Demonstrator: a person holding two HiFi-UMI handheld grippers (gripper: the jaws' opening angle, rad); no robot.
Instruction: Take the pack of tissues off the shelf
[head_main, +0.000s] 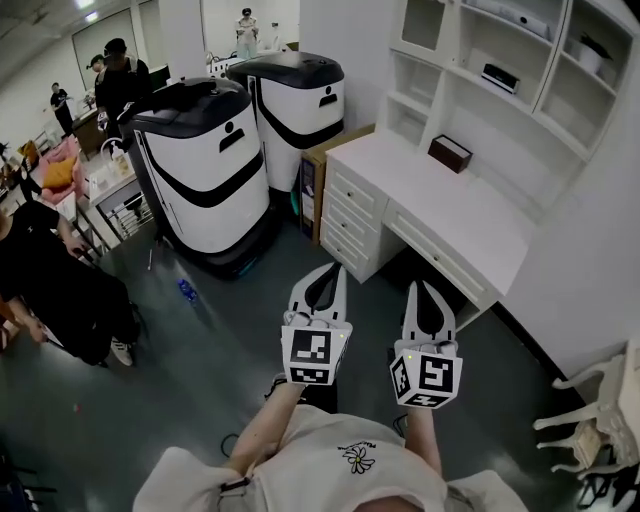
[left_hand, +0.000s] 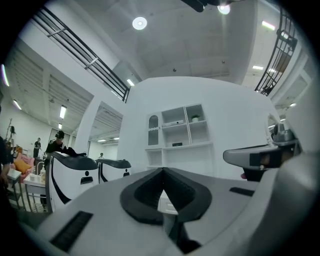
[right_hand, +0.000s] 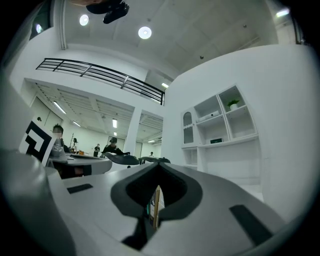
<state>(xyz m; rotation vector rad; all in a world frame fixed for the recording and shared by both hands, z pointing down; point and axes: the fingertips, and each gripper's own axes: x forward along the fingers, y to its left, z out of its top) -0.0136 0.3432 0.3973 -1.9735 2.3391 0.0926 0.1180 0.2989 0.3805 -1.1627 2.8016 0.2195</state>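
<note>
A white desk (head_main: 470, 225) with a shelf unit (head_main: 455, 60) above it stands ahead and to the right. A small dark-and-white pack (head_main: 498, 78) lies on a middle shelf; it also shows as a dark pack (left_hand: 177, 144) in the left gripper view and as a pack (right_hand: 216, 141) in the right gripper view. A brown box (head_main: 450, 152) rests on the desktop. My left gripper (head_main: 338, 266) and right gripper (head_main: 424, 285) are side by side over the floor, well short of the desk. Both have their tips together and hold nothing.
Two big white-and-black robot machines (head_main: 205, 170) (head_main: 295, 100) stand on the left, with a wooden cabinet (head_main: 318, 170) beside the desk drawers (head_main: 350, 215). Several people are at the far left. A blue bottle (head_main: 187, 290) lies on the floor. A white chair (head_main: 590, 410) is at right.
</note>
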